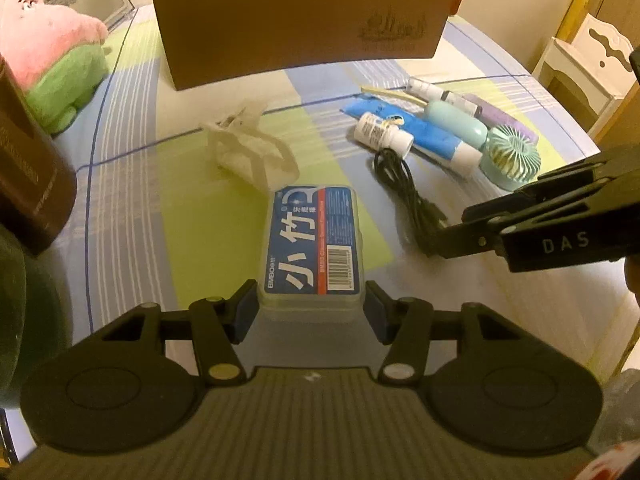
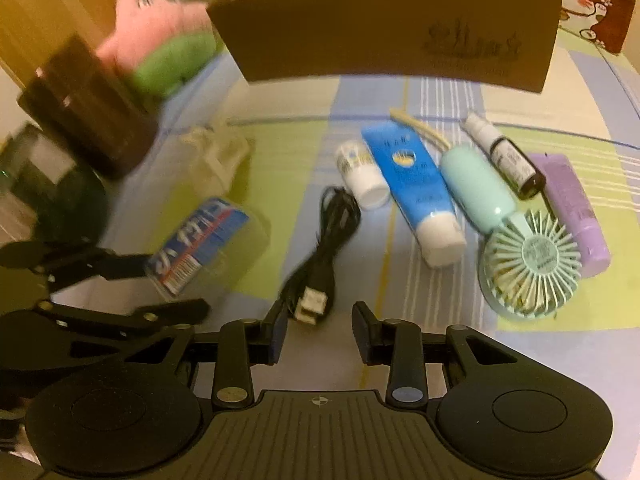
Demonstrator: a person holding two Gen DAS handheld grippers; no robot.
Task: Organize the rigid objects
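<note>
A clear plastic case with a blue label (image 1: pixel 312 248) lies on the striped bed sheet. My left gripper (image 1: pixel 311 312) has a pad against each side of the case's near end; from the right wrist view the case (image 2: pixel 200 240) sits between its fingers (image 2: pixel 100 260). A coiled black USB cable (image 2: pixel 332 224) lies beside it. Its plug (image 2: pixel 312 304) sits just ahead of my right gripper (image 2: pixel 320 332), near the left pad, with a gap showing between the pads. The right gripper (image 1: pixel 452 232) hovers over the cable's end (image 1: pixel 424 216).
A brown cardboard box (image 1: pixel 300 28) stands open at the back. Right of the cable lie a white bottle (image 2: pixel 364 176), a blue tube (image 2: pixel 416 188), a mint hand fan (image 2: pixel 528 256), a dark bottle (image 2: pixel 512 164) and a purple tube (image 2: pixel 572 208). A white clip (image 1: pixel 248 148), a pink plush (image 1: pixel 52 48) and a dark box (image 1: pixel 32 160) are on the left.
</note>
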